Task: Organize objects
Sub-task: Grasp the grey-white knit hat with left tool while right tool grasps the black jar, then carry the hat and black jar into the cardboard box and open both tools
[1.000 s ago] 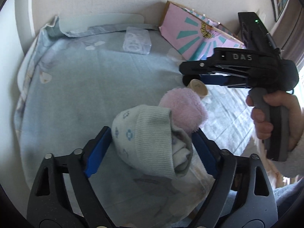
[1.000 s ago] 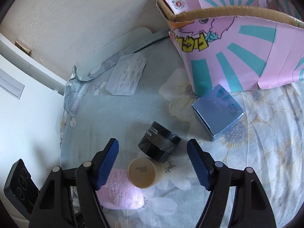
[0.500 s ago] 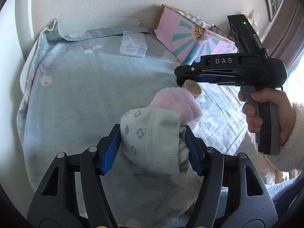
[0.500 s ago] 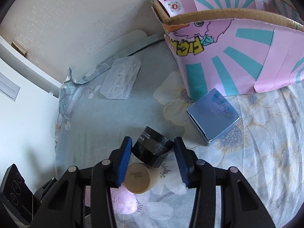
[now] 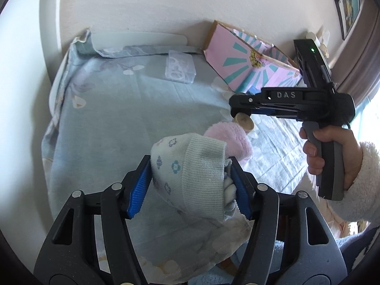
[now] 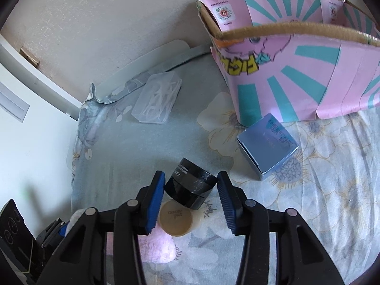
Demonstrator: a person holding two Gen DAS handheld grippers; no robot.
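Nearest the left wrist camera, the left gripper (image 5: 190, 185) is closed around a rolled pair of pale socks (image 5: 190, 173) with small flower prints, its blue pads (image 5: 139, 191) pressing both sides of the bundle, which appears lifted just above the floral bedsheet (image 5: 114, 123). Just behind the socks lies a fluffy pink item (image 5: 234, 140), resting on the sheet. Nearest the right wrist camera, the right gripper (image 6: 191, 200) is partly open and holds nothing; its fingers straddle a black jar (image 6: 191, 187) with a little gap on each side, so contact is not made. A tan round cap (image 6: 175, 220) sits just below the jar, touching or nearly touching it, beside the pink fluff. Farther off, a blue carton (image 6: 267, 146) lies on the sheet just in front of a pink and teal cardboard box (image 6: 296, 76), open at the top, standing against the wall. A clear plastic case (image 6: 158, 101) lies well apart to the left, near the wall. The step in hand seems to be a double pick-up: socks already gripped, jar about to be gripped. The next move likely calls for closing the right fingers squarely on the jar's round sides without nudging the cap, then carrying both items toward the open box, probably the container for tidying.
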